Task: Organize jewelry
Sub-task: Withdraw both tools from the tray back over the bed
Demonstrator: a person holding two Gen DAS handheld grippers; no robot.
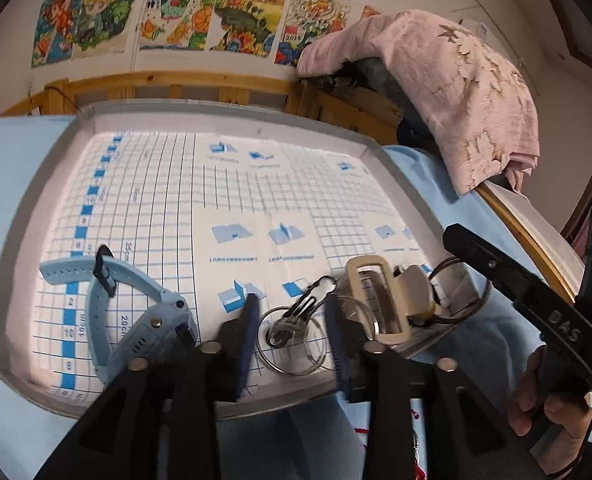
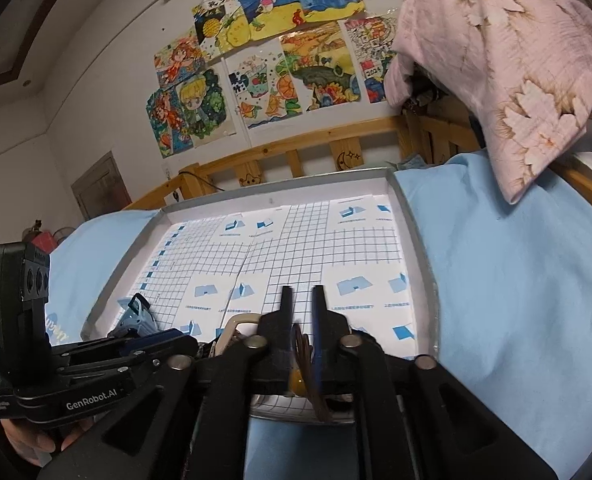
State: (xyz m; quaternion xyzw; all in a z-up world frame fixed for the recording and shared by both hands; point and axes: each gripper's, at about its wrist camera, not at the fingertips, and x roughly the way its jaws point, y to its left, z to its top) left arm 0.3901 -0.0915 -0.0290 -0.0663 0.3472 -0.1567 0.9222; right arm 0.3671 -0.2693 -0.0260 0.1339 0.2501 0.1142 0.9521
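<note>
A shallow grey tray [image 1: 47,184] lined with blue-grid paper lies on a light blue bedsheet. In it are a light blue watch [image 1: 135,312], a bunch of metal key rings with a clip [image 1: 296,332] and a cream buckle [image 1: 380,296]. My left gripper [image 1: 291,320] is open, its fingers on either side of the key rings. My right gripper [image 2: 302,304] is shut on a thin brown ring-like piece with an amber bead [image 2: 302,376], over the tray's near edge [image 2: 424,264]. The right gripper shows at the right of the left wrist view [image 1: 536,300].
A pink floral cloth [image 1: 456,92] hangs over the wooden bed rail [image 1: 175,84] at the back right. Children's drawings [image 2: 263,60] cover the wall. Red beads [image 1: 416,452] lie on the sheet below the tray. The light blue bedsheet [image 2: 516,300] spreads right of the tray.
</note>
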